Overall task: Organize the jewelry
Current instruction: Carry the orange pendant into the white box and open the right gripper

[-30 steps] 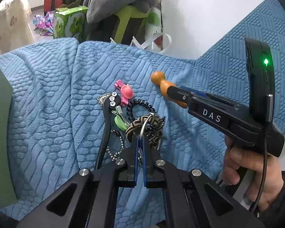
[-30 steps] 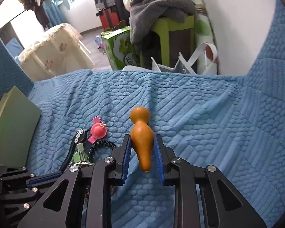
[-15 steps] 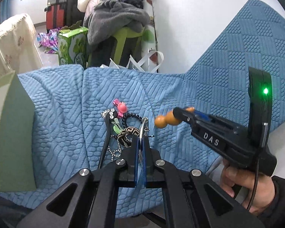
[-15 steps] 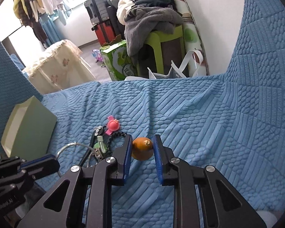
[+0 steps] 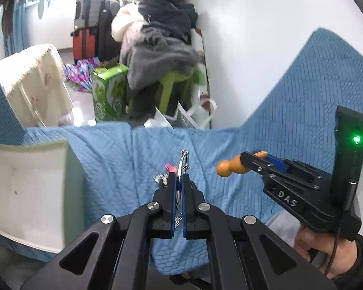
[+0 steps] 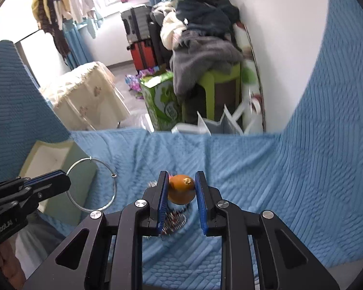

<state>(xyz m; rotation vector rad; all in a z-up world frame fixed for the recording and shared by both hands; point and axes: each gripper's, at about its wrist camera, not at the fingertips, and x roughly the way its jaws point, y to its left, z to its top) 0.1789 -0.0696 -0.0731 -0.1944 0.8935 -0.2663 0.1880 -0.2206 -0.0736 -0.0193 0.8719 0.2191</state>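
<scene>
Care was needed: left claw clenched the thin silver wire bangle, right claw gripped the orange gourd-shaped wooden charm. Both seemed bound for the pale green open box, best lowered gently inside.

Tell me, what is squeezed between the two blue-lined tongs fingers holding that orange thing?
Only the orange gourd-shaped charm itself, clamped in the right tongs; the right wrist view shows it best.

An orange gourd-shaped piece is clamped by the right gripper; at nine o'clock, a silver ring is pinched by the left gripper.
</scene>
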